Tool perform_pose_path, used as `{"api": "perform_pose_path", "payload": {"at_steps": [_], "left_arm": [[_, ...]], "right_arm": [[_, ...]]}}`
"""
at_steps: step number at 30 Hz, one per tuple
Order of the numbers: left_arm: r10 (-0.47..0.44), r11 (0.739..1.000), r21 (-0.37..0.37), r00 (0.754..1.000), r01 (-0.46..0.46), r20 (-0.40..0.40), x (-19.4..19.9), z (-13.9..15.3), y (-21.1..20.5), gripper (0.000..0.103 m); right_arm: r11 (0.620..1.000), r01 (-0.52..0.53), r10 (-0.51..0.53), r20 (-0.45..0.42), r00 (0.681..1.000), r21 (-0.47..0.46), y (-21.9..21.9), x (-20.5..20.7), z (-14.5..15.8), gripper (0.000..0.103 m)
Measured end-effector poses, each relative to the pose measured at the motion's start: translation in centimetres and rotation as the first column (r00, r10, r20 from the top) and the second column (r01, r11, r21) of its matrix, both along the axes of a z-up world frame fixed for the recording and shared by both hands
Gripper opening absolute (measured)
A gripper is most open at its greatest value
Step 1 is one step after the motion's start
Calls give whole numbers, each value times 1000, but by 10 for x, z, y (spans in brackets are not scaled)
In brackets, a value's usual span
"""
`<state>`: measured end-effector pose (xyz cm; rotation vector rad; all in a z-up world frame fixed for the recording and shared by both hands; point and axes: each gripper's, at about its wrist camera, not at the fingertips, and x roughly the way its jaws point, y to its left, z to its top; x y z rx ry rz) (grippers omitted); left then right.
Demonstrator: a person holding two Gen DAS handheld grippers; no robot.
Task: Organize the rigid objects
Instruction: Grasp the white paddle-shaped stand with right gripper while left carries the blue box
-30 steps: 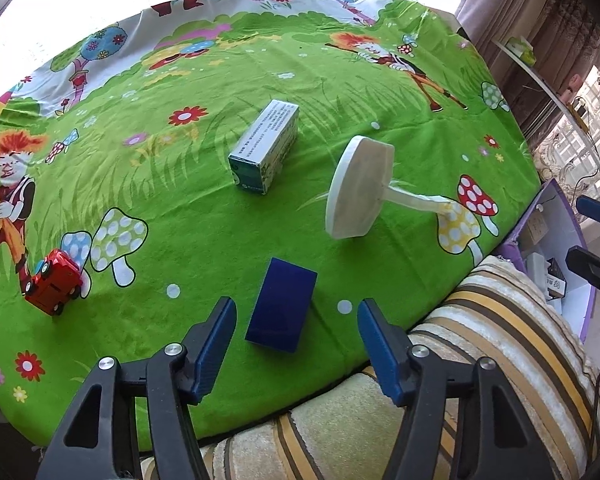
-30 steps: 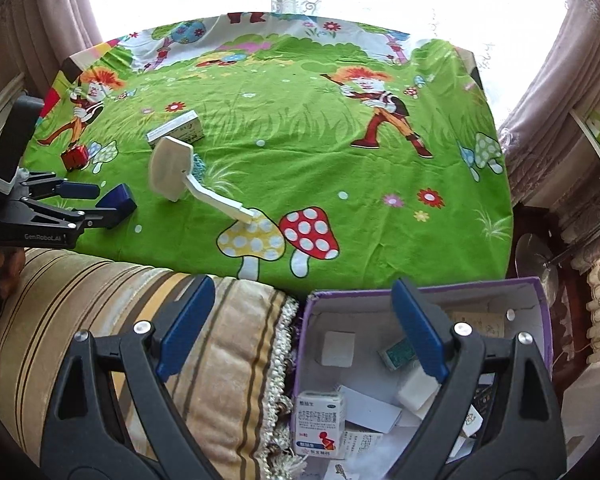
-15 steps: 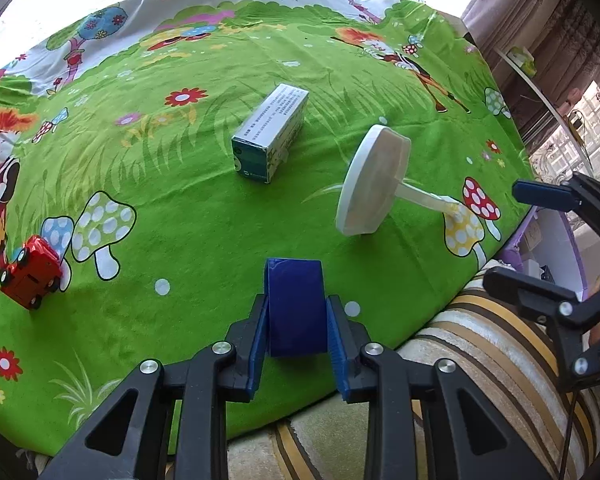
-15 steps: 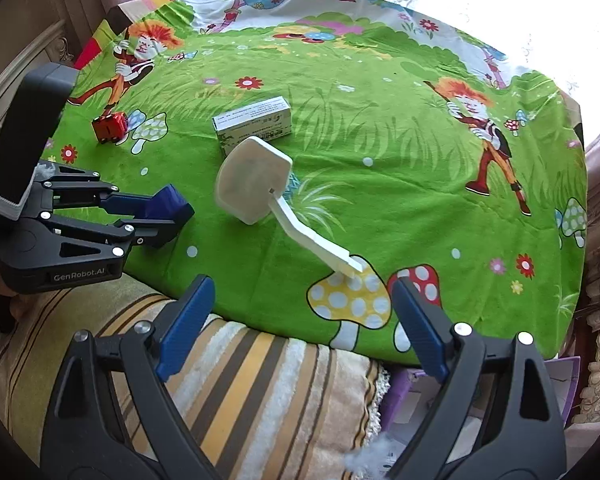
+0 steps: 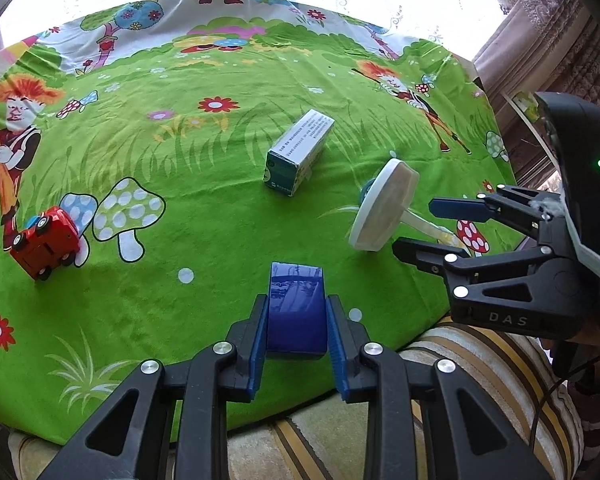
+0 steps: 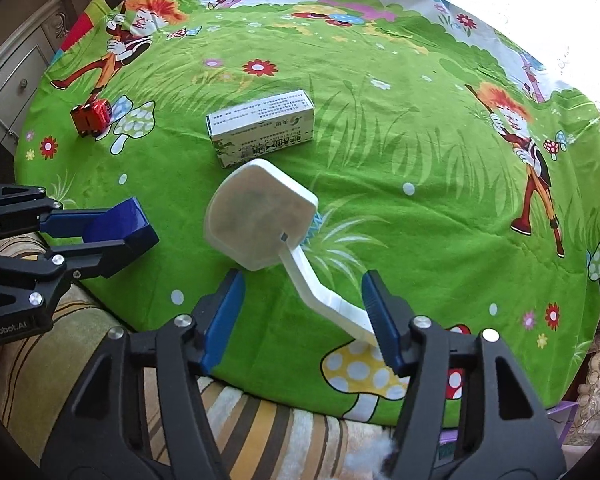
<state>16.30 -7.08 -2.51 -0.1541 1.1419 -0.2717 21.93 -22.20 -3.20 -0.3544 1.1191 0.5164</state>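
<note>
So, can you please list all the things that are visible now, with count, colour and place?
blue box: one, dark blue, near table edge, clamped in the left claw.
white brush: one, white with long handle, centre-near, handle between the right claw's fingers.
medicine carton: one, white and green, lying mid-table.
toy car: one, red, left side.
tablecloth: one, green cartoon print, over the table.
cushion: one, striped beige, near edge.
left claw: one, shut on the blue box.
right claw: one, open.

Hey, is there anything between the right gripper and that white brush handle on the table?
Nothing visible. The right gripper is open, and the brush handle runs into the gap between its fingers, close to one of them.
</note>
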Motion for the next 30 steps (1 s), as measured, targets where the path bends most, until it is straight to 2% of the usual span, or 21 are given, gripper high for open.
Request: {"api": "perform_pose_path", "payload": {"at_steps": [1,6,9,30], "left_arm": [[0,1000,0,1000,0,0,-1,0,1,29],[4,1000,2,1000,-4,3,-2,0,0,29],[7,1000,1,1000,-7,2,-2,1,0,29],[15,1000,-24,999,-14,47,-19,23,-11,29]], "right_arm": [[1000,-2,2,-4,1000,-4,2,1,-2,59],[1000,-6,6,-17,1000,2,3,2,-6,28],[1000,-11,11,-8,1000,22,2,-1,-3,16],[981,108,-117,43,992,160,-55,-36,36,13]]}}
